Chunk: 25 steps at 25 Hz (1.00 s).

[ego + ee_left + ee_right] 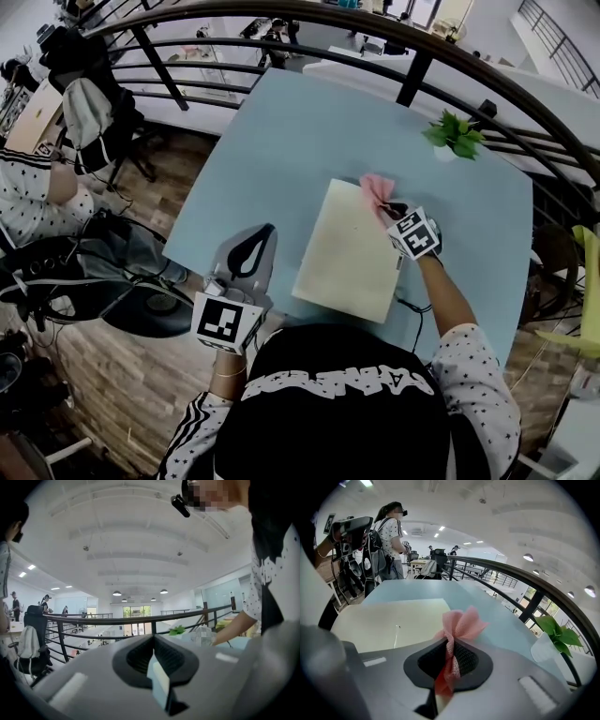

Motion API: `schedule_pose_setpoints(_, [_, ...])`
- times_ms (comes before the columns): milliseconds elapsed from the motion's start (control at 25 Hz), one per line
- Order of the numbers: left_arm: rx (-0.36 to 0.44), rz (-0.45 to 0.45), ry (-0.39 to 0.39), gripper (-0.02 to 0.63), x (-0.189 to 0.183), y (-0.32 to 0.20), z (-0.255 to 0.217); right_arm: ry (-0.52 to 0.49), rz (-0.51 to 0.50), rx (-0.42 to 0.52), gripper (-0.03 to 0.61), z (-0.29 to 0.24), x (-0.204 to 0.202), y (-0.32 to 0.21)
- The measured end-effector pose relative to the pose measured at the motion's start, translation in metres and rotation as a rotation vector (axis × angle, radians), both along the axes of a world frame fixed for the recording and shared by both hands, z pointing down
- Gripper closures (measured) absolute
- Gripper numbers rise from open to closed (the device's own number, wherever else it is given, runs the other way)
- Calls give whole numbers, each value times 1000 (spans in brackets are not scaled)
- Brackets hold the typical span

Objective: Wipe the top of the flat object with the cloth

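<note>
Currently: left gripper sits lower left of centre in the head view, over the near-left edge of the light-blue counter, just beside the flat object but not touching it. Left gripper view: jaws closed together with nothing between them, aimed up past the black railing toward the ceiling.

Flat object is a cream board at centre frame, lying flat on the counter and slightly rotated.

Pink cloth is bunched at the board's upper right corner. Right gripper is clenched on it. Right gripper view: cloth pinched between the jaws, its free end fanning out past the tips.

Small green plant stands upper right, near the counter's far edge, well apart from the board.
</note>
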State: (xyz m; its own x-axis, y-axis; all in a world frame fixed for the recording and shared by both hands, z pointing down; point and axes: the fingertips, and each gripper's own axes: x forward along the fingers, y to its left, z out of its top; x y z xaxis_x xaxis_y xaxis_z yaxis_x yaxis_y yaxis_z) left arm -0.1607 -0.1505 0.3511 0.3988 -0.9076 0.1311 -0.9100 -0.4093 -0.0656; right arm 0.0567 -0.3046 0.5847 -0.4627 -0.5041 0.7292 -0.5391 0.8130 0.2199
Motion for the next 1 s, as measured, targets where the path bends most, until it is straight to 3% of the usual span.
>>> schedule_pose_setpoints(1000, [3, 90, 11, 614, 23, -3, 3, -18, -85, -33, 557, 5, -11, 62])
